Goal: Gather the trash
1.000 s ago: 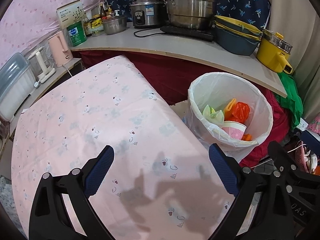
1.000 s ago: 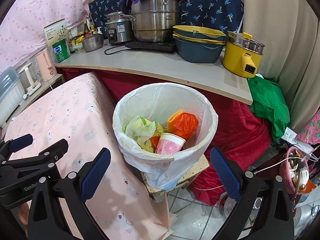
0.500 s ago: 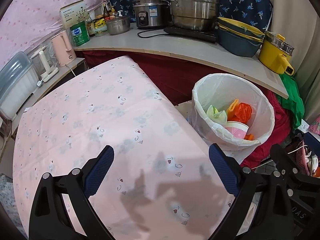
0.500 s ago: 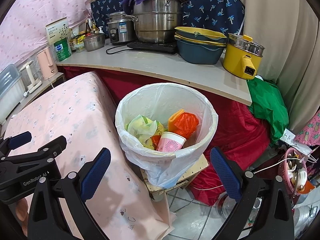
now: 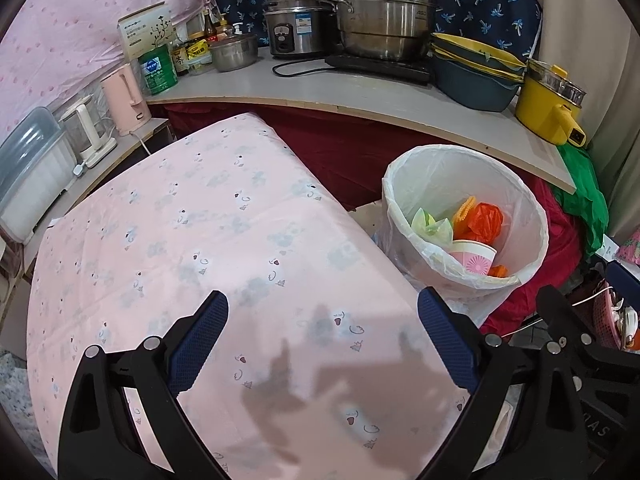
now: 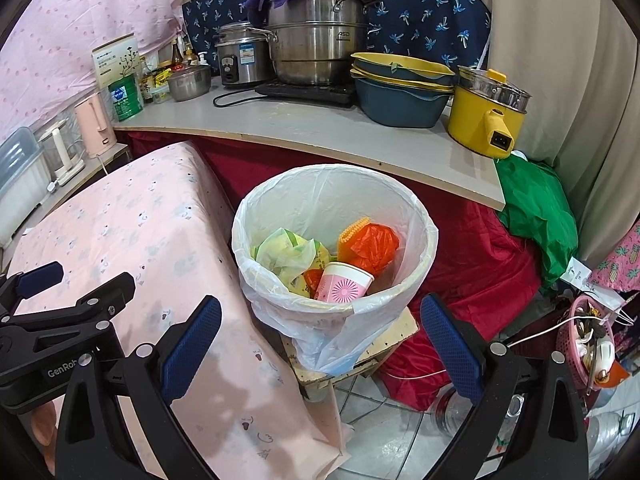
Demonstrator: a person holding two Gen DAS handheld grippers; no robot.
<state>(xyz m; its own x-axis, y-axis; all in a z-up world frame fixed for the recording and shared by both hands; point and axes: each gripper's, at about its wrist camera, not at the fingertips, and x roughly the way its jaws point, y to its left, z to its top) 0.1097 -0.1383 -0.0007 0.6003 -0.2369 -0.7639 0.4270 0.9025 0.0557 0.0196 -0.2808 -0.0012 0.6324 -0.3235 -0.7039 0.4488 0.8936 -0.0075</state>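
Pots (image 6: 316,36), stacked bowls (image 6: 400,92) and a yellow cooker (image 6: 486,114) crowd the desk (image 6: 320,132) behind. Below it, beside the pink-covered table (image 5: 200,240), the white-lined bin (image 6: 416,276) holds a pink cup (image 6: 344,282), orange bag (image 6: 372,246) and green wrappers (image 6: 286,254). Left gripper (image 5: 322,344) and right gripper (image 6: 320,344): fingers spread wide, empty.

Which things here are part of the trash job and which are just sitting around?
Job: bin, paper cup, orange bag, green wrappers, both open grippers: left, right.

Lying about: steel pots, blue basins, yellow pot, pink kettle, green tin.
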